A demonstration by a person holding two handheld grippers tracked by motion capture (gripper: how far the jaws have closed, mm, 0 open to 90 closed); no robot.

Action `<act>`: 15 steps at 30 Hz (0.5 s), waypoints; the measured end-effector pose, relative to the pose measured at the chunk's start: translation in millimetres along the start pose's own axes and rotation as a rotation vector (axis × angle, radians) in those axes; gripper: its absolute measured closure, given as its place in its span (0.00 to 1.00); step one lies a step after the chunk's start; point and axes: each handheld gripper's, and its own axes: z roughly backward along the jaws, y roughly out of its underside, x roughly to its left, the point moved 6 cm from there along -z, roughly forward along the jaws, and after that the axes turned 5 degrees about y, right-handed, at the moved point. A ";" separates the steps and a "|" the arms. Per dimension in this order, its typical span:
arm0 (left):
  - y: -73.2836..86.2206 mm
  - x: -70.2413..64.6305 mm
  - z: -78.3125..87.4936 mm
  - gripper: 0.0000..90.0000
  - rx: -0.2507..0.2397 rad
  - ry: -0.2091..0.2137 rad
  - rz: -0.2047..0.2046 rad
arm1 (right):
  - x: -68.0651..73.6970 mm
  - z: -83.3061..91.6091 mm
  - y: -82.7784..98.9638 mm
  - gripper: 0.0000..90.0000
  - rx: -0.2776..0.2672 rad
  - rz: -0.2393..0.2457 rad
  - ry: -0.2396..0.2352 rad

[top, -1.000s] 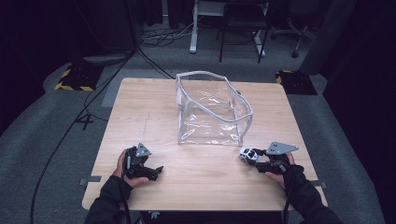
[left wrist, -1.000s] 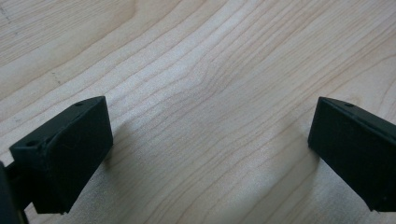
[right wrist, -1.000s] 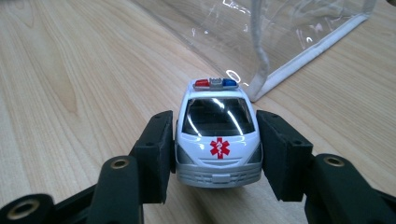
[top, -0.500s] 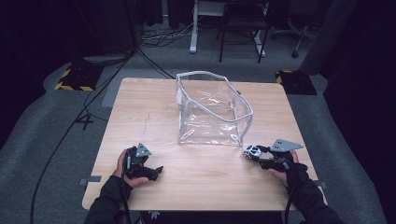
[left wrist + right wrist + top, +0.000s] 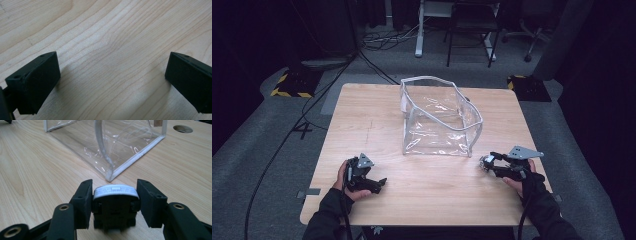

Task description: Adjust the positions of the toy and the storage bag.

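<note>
Your right gripper holds a small white-topped thing near the table's right front corner. The clear bag lies just ahead, mid-table, nearer this hand. Your left gripper is wide, holding nothing.

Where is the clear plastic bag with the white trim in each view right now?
High view: clear plastic bag with white trim stands mid-table, ahead of both grippers.
Left gripper view: not in it.
Right gripper view: bag at top centre.
Shared landmark: the bag's near corner.
</note>
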 end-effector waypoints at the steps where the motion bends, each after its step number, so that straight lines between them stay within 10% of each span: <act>1: 0.0 0.0 0.0 0.00 0.000 0.001 0.000 | -0.4 0.3 -0.2 0.54 -0.001 -0.004 -0.004; 15: 0.0 0.0 0.0 0.00 0.000 0.001 0.000 | -12.9 1.3 -5.6 0.54 -0.019 -0.030 0.023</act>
